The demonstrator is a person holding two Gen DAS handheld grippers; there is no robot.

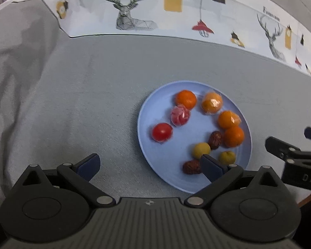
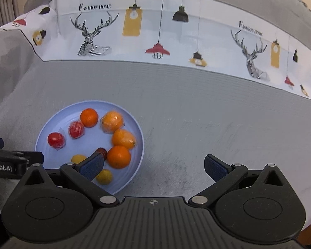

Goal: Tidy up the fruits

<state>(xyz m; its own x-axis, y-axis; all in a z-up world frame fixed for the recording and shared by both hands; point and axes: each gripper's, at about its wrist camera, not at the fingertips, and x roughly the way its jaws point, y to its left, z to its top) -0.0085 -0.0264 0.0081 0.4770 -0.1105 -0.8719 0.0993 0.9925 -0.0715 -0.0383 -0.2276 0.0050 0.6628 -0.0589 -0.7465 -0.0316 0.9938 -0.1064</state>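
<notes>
A pale blue plate (image 1: 155, 108) (image 2: 49, 124) on the grey cloth holds several fruits: oranges (image 1: 185, 99) (image 2: 89, 117), some in clear wrap (image 1: 211, 103), two wrapped red tomatoes (image 1: 162, 132) (image 2: 56, 140), yellow fruits (image 1: 201, 149) (image 2: 104, 176) and brown dates (image 1: 215, 139). My left gripper (image 1: 149, 167) is open and empty; its right finger (image 1: 211, 167) hangs over the plate's near rim beside a date (image 1: 190, 167). My right gripper (image 2: 154, 167) is open and empty too, its left finger (image 2: 92, 166) over the plate's near right part.
Grey tablecloth (image 2: 197, 108) spreads around the plate, with a white band printed with deer and lamps (image 2: 155, 31) along the far side. The right gripper's arm (image 1: 296, 157) shows at the left wrist view's right edge. The table's edge (image 1: 309, 197) lies near right.
</notes>
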